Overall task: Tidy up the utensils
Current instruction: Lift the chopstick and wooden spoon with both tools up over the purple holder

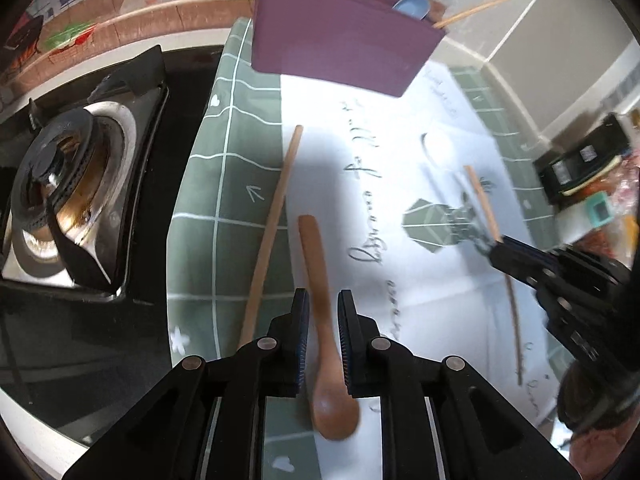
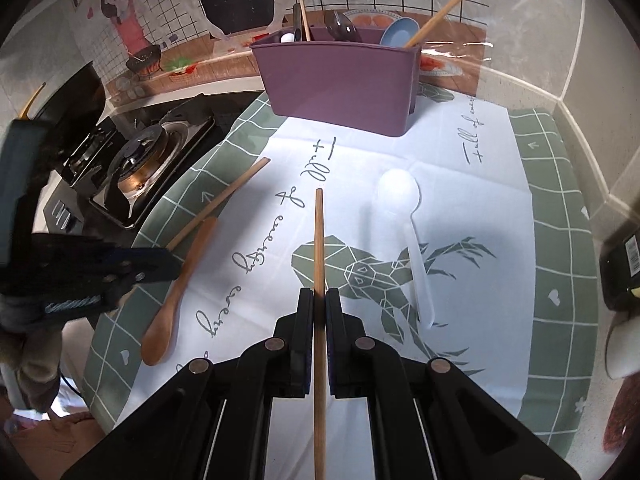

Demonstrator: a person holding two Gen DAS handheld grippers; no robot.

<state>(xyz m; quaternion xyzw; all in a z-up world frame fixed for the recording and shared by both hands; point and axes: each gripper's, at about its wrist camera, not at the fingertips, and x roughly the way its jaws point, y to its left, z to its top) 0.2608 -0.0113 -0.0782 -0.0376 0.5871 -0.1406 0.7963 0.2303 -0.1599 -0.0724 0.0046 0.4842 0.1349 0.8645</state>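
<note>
While on cloth (image 2: 500, 208): two chopsticks (image 2: 319, 240) (image 2: 218, 204), two spoons (image 2: 176, 292) (image 2: 404, 204).

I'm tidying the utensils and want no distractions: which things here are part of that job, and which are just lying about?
Part of the job:
purple holder
held chopstick
loose chopstick
wooden spoon
white spoon

Just lying about:
gas stove
tablecloth
black box
</note>
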